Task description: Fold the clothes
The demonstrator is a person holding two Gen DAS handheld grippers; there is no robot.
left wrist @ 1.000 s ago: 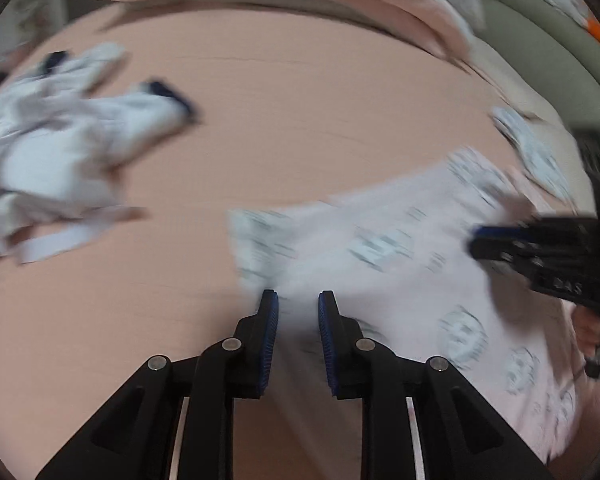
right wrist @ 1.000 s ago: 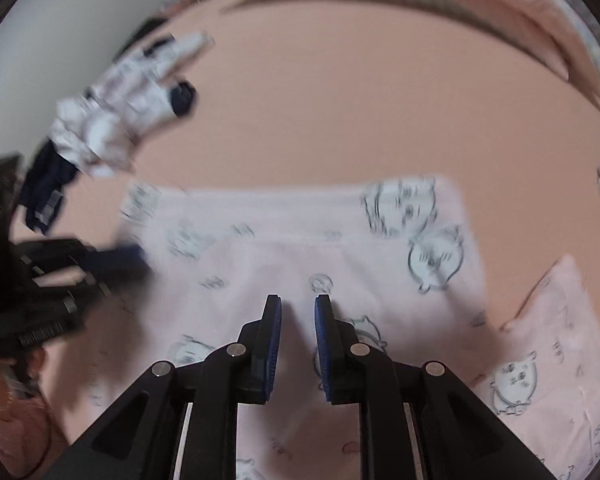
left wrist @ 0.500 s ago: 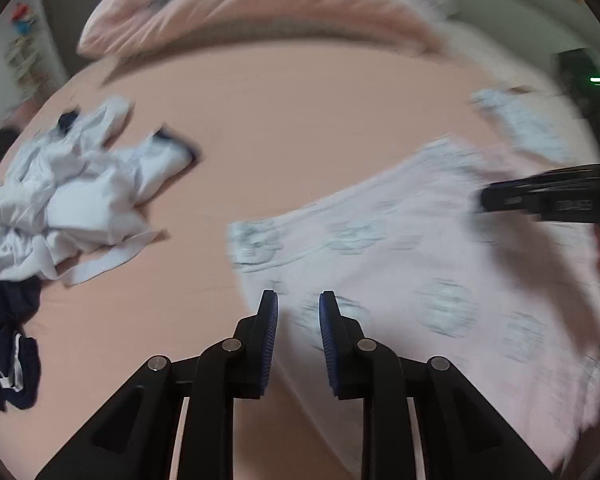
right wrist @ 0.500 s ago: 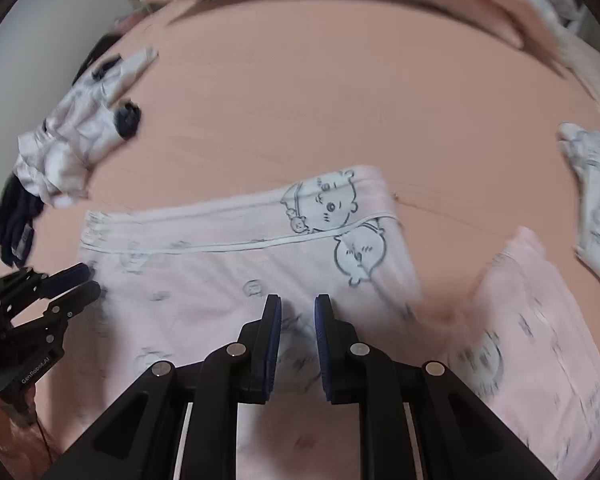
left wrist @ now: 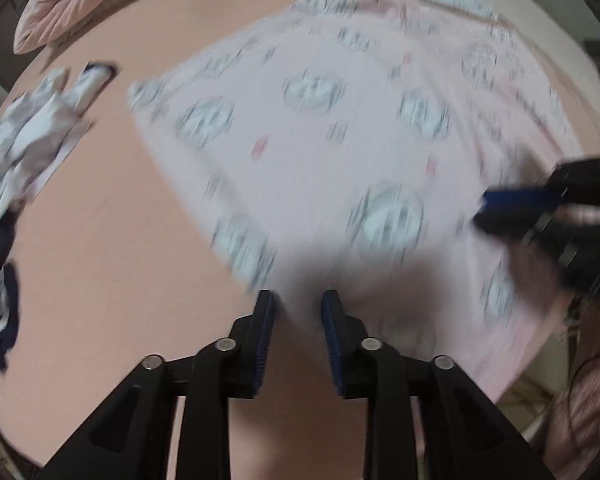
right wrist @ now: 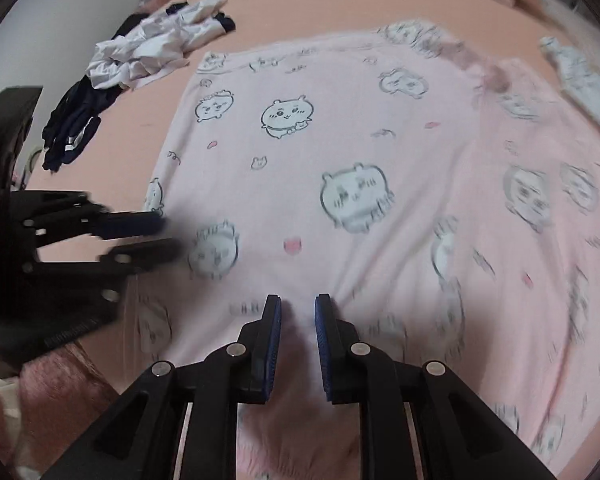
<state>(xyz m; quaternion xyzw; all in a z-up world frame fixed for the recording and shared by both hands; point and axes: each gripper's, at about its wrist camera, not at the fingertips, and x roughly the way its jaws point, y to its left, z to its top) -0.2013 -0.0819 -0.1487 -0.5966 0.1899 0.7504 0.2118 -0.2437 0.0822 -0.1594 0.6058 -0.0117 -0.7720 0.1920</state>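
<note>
A pale pink garment (left wrist: 340, 140) printed with cartoon animals lies spread flat on the peach bed sheet (left wrist: 100, 260). My left gripper (left wrist: 296, 296) hovers over its near left corner. The jaws are opening, with the cloth's edge lying loosely between the pads. From the right wrist, the same garment (right wrist: 340, 140) fills the view, and my right gripper (right wrist: 297, 300) is shut on a raised pinch of its near hem. The left gripper (right wrist: 168, 234) shows at the garment's left edge, and the right gripper (left wrist: 482, 210) is blurred at the right of the left wrist view.
A crumpled white clothes pile (right wrist: 156, 48) and a navy garment (right wrist: 72, 128) lie left of the pink one. A small white printed piece (right wrist: 580, 76) lies at the far right. A pink quilt (left wrist: 60, 4) lines the far edge. A person's pink sleeve (left wrist: 580, 400) is near.
The pink garment went from a narrow folded band to a wide flat spread as both grippers drew its hem toward the near side. The left jaws stand wider apart than before.
</note>
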